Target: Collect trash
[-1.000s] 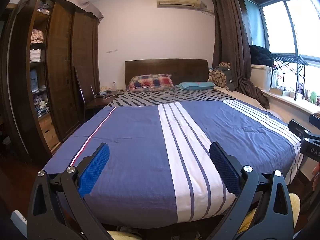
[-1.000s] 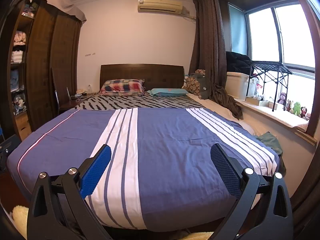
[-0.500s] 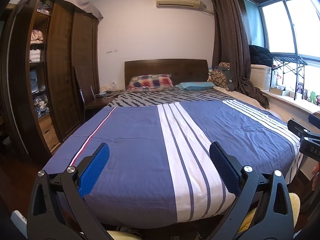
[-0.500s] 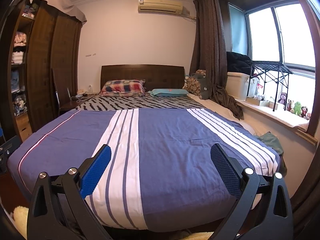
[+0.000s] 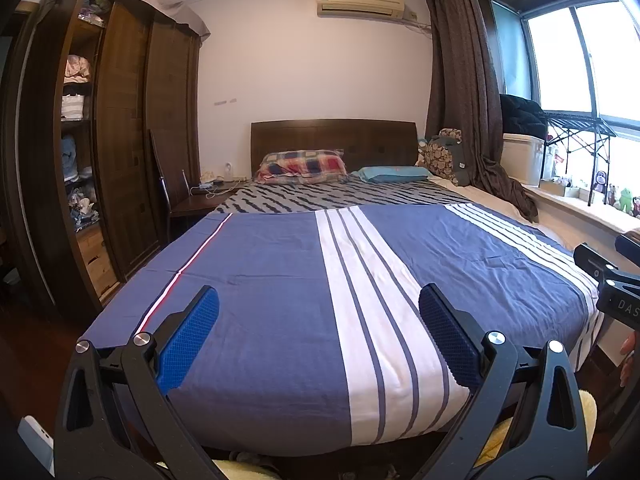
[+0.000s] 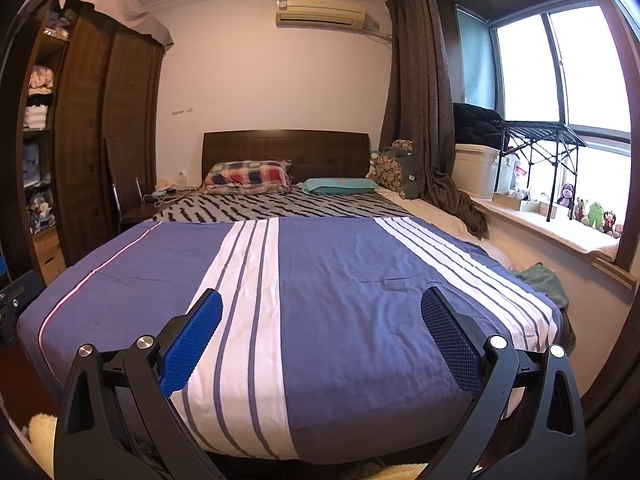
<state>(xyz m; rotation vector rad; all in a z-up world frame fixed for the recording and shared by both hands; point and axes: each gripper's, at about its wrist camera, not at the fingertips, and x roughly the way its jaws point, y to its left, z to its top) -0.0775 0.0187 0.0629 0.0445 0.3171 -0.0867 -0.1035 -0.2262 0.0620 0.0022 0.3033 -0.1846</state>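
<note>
2 pillows [image 5: 302, 166] lie at the bed's [image 5: 280, 280] head, wardrobe [image 5: 120, 140] left, window [image 5: 580, 60] right.

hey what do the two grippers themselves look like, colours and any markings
Both match: the left gripper and the right gripper have black angular linkage arms with silver round pivot bolts and blue textured fingers. In the left view, the right gripper's black body shows at the edge with partial white lettering, "DAS". No cables or sleeves visible.

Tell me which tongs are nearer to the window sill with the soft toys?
Right. The right tongs are at the bed's foot on the window sill side; the left tongs are further toward the wardrobe.
</note>
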